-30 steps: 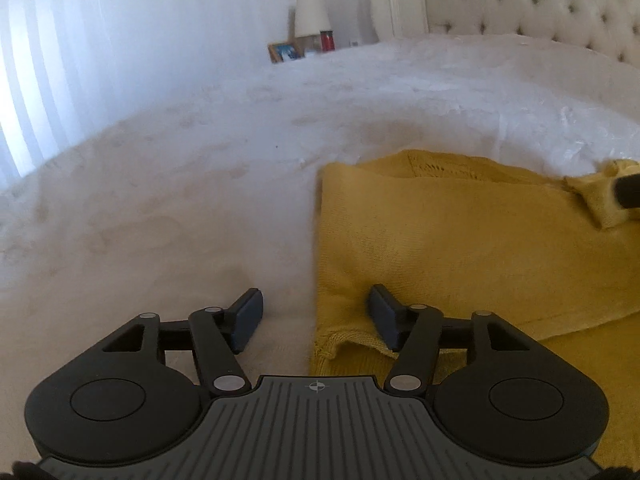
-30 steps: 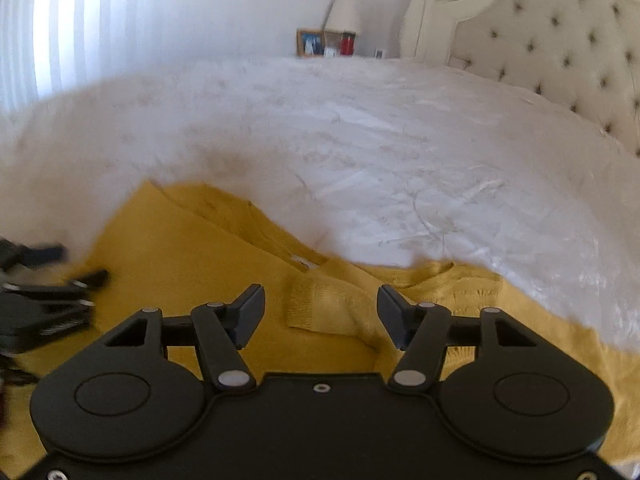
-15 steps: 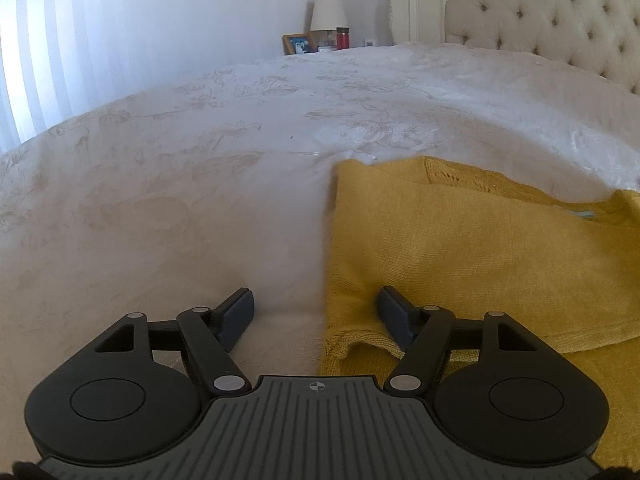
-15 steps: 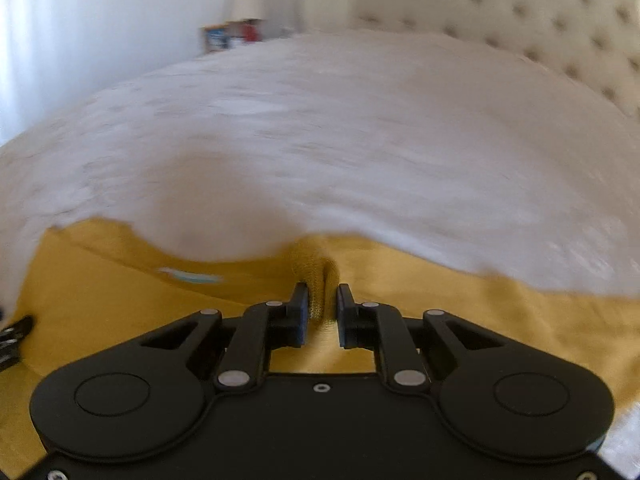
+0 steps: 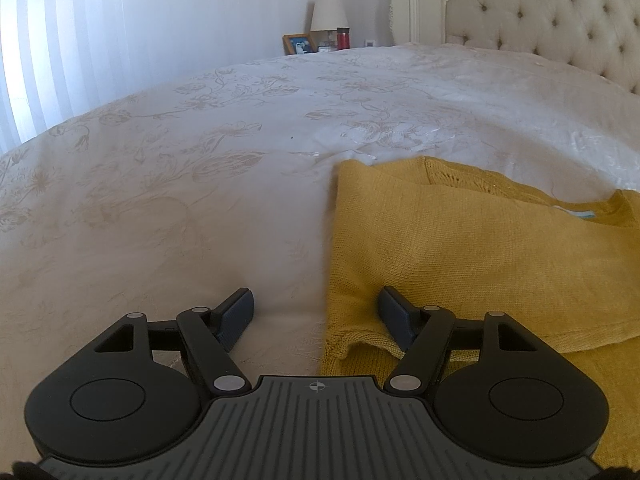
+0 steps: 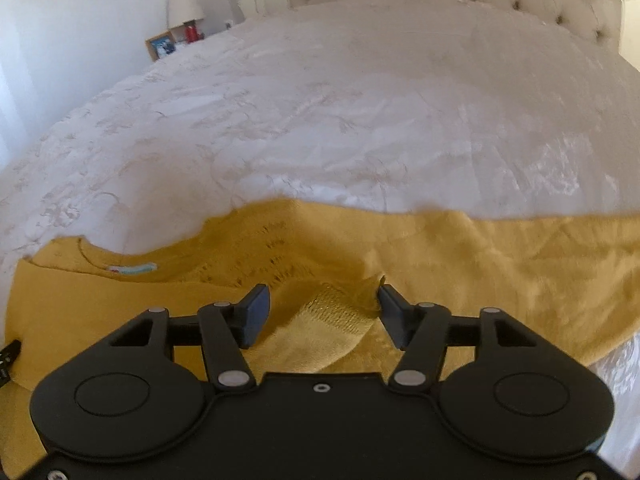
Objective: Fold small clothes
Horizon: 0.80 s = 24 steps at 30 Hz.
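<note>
The yellow knit sweater (image 5: 480, 248) lay spread on the white bed (image 5: 200, 160), one layer folded over its body. The left tongs (image 5: 316, 316) were released, straddling its left edge, one finger on the bedspread. The right tongs (image 6: 320, 308) were also released around a ribbed, probably cuff, end (image 6: 340, 312).
</note>
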Motion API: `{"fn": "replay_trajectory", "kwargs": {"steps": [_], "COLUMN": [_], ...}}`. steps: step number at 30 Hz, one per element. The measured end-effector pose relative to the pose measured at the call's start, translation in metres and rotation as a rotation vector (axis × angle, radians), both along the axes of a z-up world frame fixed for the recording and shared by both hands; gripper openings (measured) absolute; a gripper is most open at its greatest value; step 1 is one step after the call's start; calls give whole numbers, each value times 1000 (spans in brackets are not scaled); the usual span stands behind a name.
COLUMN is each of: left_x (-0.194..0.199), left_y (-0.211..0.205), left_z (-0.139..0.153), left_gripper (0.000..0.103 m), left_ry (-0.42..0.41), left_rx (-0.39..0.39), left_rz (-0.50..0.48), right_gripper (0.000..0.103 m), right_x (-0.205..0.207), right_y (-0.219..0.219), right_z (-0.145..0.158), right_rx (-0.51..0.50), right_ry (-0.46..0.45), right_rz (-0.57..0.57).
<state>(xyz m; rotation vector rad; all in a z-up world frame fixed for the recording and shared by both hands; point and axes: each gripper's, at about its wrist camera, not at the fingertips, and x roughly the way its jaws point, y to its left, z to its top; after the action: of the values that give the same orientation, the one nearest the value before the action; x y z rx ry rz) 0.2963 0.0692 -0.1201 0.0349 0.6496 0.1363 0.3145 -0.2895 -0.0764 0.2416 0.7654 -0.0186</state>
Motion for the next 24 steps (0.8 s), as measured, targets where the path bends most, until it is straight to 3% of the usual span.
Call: {"fn": "replay_trajectory", "kwargs": {"steps": [9,15,20,24], "left_x": [0,1,9,21], "left_y": [0,-1,-2,0], "left_z": [0,2,10,23], "left_gripper": [69,72,73,73], "left_ry": [0,10,65,168], "left_rx": [1,17,30,0], "left_rz": [0,5,7,13], "right_gripper": [64,64,65,69], "right_x": [-19,-39,-50,-58], "right_y": [-24,-35,-32,-30], "right_z": [-19,-15,-4,0], "right_rx": [6,16,57,65], "right_ry": [88,92,62,60], "right_rz": [-60,-76,-59,-38]}}
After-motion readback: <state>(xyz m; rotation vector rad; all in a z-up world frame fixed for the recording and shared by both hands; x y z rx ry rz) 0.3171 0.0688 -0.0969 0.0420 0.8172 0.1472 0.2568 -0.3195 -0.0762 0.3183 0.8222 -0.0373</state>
